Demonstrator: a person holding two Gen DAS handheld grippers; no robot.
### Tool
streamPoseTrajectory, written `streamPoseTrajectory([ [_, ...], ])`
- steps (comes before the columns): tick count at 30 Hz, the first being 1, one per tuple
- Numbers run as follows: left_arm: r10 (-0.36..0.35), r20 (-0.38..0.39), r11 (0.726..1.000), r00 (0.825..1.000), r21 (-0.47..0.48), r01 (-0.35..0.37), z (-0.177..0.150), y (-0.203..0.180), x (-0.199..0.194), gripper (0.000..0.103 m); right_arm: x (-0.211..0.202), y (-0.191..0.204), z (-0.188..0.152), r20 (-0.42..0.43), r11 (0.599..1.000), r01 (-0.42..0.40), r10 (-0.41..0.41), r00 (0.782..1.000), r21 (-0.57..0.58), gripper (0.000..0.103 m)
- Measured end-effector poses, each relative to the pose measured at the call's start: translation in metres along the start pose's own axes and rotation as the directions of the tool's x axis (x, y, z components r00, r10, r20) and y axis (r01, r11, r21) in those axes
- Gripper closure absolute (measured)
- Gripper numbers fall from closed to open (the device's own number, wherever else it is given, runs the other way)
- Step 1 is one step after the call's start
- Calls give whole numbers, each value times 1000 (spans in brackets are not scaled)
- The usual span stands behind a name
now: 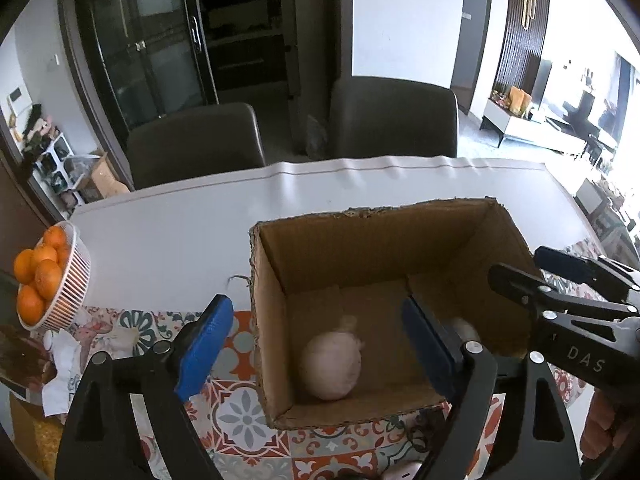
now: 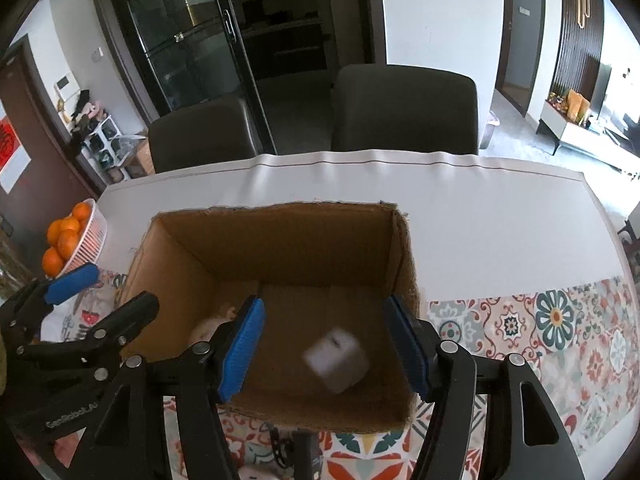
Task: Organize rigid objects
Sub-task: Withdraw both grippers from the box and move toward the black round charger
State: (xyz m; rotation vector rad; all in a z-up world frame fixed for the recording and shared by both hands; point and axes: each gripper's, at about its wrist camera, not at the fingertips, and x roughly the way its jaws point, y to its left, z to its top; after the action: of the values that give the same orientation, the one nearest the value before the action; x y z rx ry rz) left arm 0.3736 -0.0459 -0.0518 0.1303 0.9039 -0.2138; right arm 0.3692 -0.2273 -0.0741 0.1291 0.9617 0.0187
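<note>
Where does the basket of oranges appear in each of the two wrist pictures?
Left wrist view: the basket of oranges is at the far left edge, at mid height, left of the cardboard box.
Right wrist view: the basket of oranges is at the left, at mid height, above the left hand-held gripper's blue pad.
Shared landmark: the cardboard box.

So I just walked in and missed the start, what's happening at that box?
A person holds two grippers over an open cardboard box on the table. The left gripper and right gripper are both open and empty. A pale round object lies inside; a blurred white block is also inside, possibly falling.
</note>
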Motion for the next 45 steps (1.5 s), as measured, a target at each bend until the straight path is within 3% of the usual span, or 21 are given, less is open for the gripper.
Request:
streamPoseTrajectory([
  [9,52,72,999,996,-11,-51,-12,4,-28,16,-39,9,-10,112,997,75,-71,991,-26,39],
  [19,65,145,998,987,-17,-63,-24,3,-69,14,-84,14,-23,205,996,82,-76,976,-23,39],
  [30,80,187,997,979,-12,-80,-52,0,-101,14,-112,21,-50,236,998,60,-51,970,-31,39],
  [45,115,184,993,976,-17,-114,-103,3,-114,14,-114,31,-93,220,997,45,-30,975,-67,39],
])
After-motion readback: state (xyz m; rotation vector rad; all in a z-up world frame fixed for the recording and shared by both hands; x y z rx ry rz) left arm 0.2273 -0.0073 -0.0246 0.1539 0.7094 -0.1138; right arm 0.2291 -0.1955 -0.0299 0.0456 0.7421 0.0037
